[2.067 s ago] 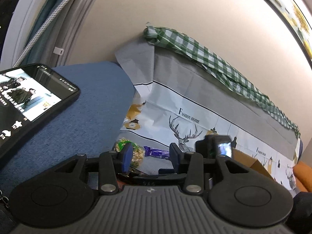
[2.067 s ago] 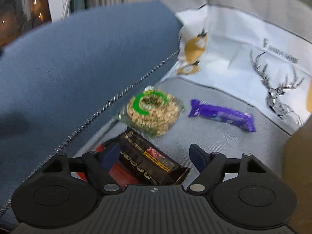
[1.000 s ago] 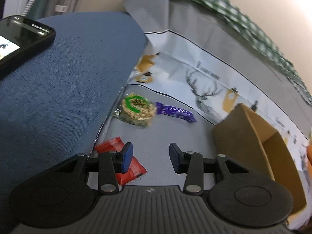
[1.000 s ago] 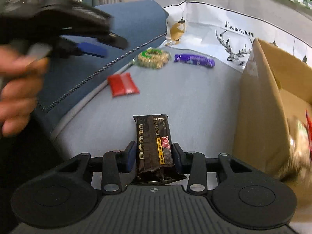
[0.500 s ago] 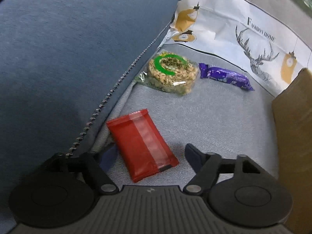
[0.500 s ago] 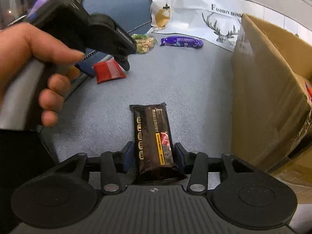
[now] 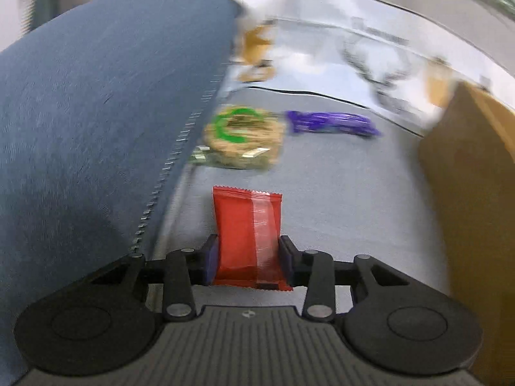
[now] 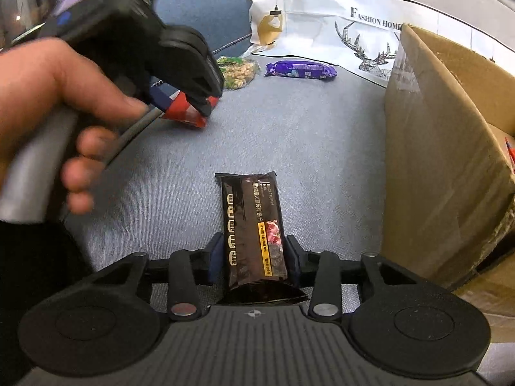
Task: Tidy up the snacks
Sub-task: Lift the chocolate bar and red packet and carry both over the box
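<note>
— What's each hand got?

— The left gripper (image 7: 248,257) has just been closing and now pinches the red snack packet (image 7: 248,234) by its near end, down on the grey seat cushion (image 8: 289,135). I can't see any print on the red wrapper. The right gripper (image 8: 254,257) has just been closing too, and clamps a dark brown bar (image 8: 254,225); its wrapper carries gold characters and a yellow strip, too small for me to read.

— And the rest of the snacks?

— Lying near the blue armrest (image 7: 96,112): a round nut cake in clear wrap with a green ring (image 7: 241,135), and just beside it a purple bar (image 7: 331,122), lettering illegible.

— Any writing you can read?

— Only "FASHION HOME" above a stag on the white cover (image 8: 322,9). The cardboard box (image 8: 441,160) stands open on the right.
</note>
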A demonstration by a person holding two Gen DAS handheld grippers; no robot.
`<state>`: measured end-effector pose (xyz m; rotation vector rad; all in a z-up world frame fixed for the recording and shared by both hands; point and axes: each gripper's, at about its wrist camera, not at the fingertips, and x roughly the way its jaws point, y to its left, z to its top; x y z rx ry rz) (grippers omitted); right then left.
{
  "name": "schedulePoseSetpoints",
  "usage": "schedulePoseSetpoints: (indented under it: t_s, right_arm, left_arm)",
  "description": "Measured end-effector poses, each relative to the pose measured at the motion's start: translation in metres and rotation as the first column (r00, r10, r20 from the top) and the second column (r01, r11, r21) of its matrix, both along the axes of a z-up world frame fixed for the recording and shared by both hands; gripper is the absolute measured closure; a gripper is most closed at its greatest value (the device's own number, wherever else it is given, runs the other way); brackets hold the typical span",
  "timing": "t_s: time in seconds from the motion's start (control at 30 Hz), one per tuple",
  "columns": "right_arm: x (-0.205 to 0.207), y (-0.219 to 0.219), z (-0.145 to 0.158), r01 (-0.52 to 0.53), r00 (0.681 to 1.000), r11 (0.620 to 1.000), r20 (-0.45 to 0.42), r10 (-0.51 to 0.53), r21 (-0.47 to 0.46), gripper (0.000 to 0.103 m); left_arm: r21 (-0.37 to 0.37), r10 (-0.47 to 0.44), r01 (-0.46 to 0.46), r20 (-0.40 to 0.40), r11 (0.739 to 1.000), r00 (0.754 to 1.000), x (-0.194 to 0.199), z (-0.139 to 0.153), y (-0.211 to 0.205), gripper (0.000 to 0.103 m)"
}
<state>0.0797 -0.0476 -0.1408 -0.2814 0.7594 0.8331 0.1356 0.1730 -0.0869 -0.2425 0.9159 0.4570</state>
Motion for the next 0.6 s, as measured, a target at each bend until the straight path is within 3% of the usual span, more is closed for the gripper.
schedulePoseSetpoints:
  t_s: [0.2, 0.4, 0.6]
  right_arm:
    - [-0.003, -0.006, 0.006, 0.029, 1.000, 0.999, -0.001, -0.029, 0.017, 0.062]
    - [-0.005, -0.010, 0.005, 0.026, 0.999, 1.000, -0.027, -0.026, -0.001, 0.061]
    - [-0.005, -0.014, 0.006, 0.025, 0.999, 1.000, -0.032, -0.025, -0.007, 0.060]
  left_arm:
    - [-0.063, -0.236, 0.232, -0.058, 0.971, 0.970, -0.017, 0.003, -0.021, 0.059]
    - [-0.127, -0.143, 0.132, -0.086, 0.983, 0.986, -0.015, -0.010, -0.004, 0.059]
    - [-0.122, -0.192, 0.175, -0.146, 0.977, 0.970, -0.011, -0.018, -0.009, 0.052]
